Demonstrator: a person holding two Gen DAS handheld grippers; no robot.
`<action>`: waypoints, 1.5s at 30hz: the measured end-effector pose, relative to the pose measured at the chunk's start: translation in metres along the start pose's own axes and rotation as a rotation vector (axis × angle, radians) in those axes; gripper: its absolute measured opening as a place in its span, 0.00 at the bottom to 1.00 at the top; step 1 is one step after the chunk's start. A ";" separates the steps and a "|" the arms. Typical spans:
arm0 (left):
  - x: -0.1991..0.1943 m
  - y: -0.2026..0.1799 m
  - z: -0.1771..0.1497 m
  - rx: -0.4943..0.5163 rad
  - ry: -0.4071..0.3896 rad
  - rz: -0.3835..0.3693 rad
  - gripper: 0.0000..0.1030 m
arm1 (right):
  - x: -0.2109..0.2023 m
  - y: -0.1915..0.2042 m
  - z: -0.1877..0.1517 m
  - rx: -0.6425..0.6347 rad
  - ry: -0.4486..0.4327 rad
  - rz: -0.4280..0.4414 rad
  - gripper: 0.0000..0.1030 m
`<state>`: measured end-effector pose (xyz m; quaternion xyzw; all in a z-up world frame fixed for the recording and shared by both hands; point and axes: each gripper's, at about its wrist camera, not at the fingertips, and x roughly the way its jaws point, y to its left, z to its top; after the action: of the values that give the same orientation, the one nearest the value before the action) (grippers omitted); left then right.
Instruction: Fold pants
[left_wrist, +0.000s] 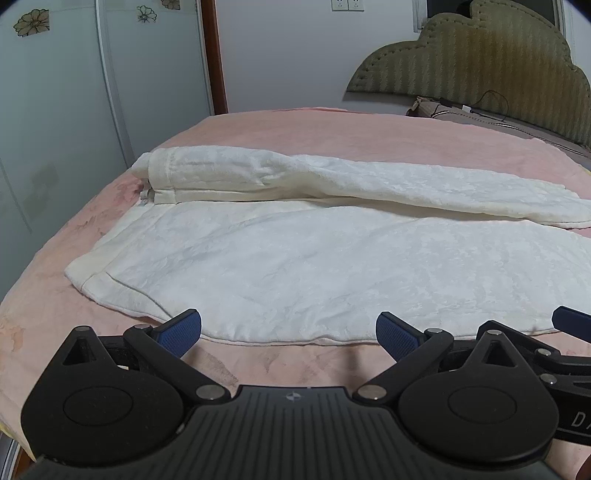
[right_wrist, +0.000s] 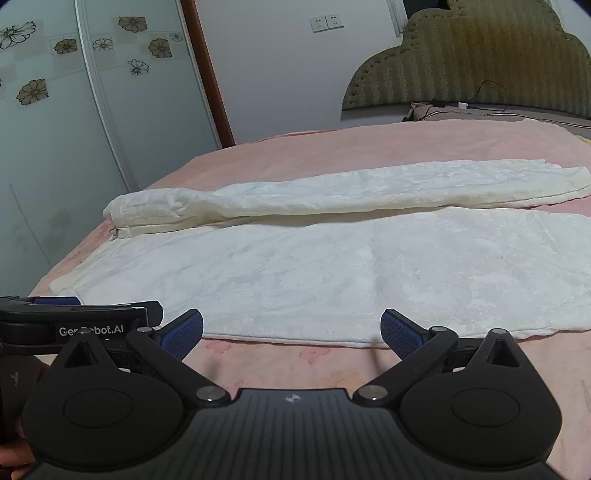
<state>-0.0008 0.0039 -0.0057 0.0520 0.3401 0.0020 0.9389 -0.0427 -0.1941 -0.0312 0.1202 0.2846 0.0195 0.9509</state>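
Lying flat on pink bed (left_wrist: 295, 129), white pants (left_wrist: 314, 258) spread 9 to 3 o'clock; L gripper (left_wrist: 289, 330) & R gripper (right_wrist: 291, 330) both splayed wide, holding nothing, at near hem.

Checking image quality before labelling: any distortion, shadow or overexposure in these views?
Left wrist view: fisheye bends the wardrobe; the white pants look bright but keep texture. Right wrist view: same bending, dark corners, soft shadows under the open jaws on the pink blanket.

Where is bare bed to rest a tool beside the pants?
Bare pink blanket runs along the near edge, between the open left tool, the open right tool and the white pants. More lies beyond the far leg, toward the headboard. The middle is covered.
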 end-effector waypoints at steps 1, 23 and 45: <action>0.000 0.000 0.000 0.000 0.000 0.001 0.99 | 0.000 0.000 0.000 -0.001 -0.001 0.001 1.00; 0.000 0.001 -0.001 -0.001 0.001 0.001 0.99 | -0.003 0.002 -0.001 -0.012 -0.006 0.013 1.00; 0.013 0.012 0.002 -0.017 0.013 0.007 0.99 | 0.002 -0.002 0.010 -0.036 -0.013 0.042 1.00</action>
<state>0.0107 0.0165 -0.0115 0.0453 0.3459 0.0085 0.9371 -0.0356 -0.1981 -0.0252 0.1092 0.2752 0.0439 0.9542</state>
